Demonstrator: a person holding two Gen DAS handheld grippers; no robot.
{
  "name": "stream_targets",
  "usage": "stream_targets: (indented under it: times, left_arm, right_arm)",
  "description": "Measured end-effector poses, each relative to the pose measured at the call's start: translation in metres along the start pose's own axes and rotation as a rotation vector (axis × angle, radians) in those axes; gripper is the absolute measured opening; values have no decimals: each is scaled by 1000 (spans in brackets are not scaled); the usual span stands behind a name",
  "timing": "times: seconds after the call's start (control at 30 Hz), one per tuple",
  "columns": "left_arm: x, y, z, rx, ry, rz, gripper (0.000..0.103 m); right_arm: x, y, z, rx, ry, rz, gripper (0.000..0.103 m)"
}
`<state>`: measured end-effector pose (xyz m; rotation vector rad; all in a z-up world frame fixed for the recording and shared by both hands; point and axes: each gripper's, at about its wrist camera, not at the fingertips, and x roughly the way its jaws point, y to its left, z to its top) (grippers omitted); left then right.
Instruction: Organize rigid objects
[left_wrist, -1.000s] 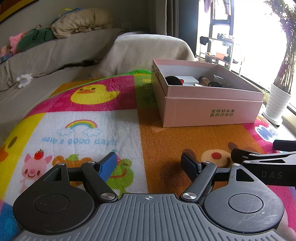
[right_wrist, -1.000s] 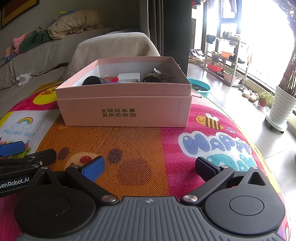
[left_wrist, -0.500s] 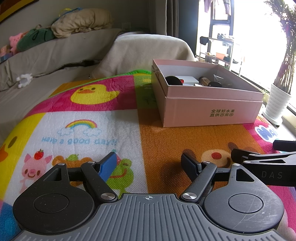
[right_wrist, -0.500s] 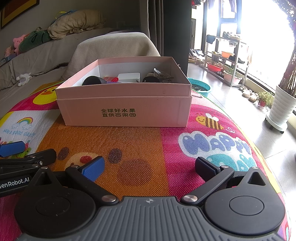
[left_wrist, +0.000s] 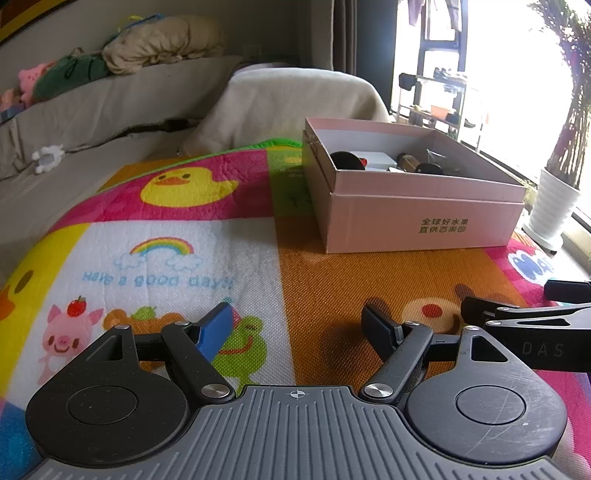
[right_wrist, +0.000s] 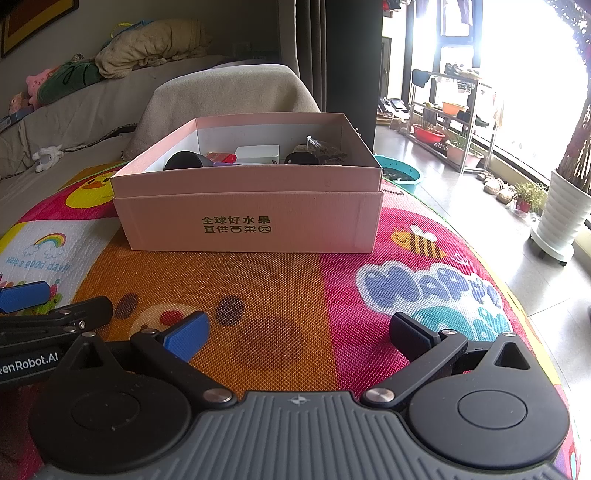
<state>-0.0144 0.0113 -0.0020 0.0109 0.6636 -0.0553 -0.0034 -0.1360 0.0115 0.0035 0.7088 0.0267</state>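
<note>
A pink cardboard box (right_wrist: 251, 218) stands open on the colourful play mat (right_wrist: 280, 291); it also shows in the left wrist view (left_wrist: 417, 218). Inside lie several objects: a black cup (right_wrist: 184, 161), a white case (right_wrist: 257, 153), a red item (right_wrist: 220, 158) and dark pieces (right_wrist: 301, 158). My left gripper (left_wrist: 297, 325) is open and empty, low over the mat, well in front of the box. My right gripper (right_wrist: 295, 332) is open and empty, beside the left one, facing the box front.
A grey sofa (left_wrist: 92, 110) with cushions and plush toys runs behind the mat. A cloth-covered chair (right_wrist: 225, 99) stands behind the box. To the right are a white plant pot (right_wrist: 559, 218), a shelf rack (right_wrist: 454, 118) and a teal basin (right_wrist: 400, 173) on the floor.
</note>
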Motion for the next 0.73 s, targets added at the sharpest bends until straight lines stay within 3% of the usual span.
stream_targets:
  times: [0.73]
  left_arm:
    - [1,-1,0,6,1,3,82]
  right_arm:
    - [0,0,0,0,0,0,103]
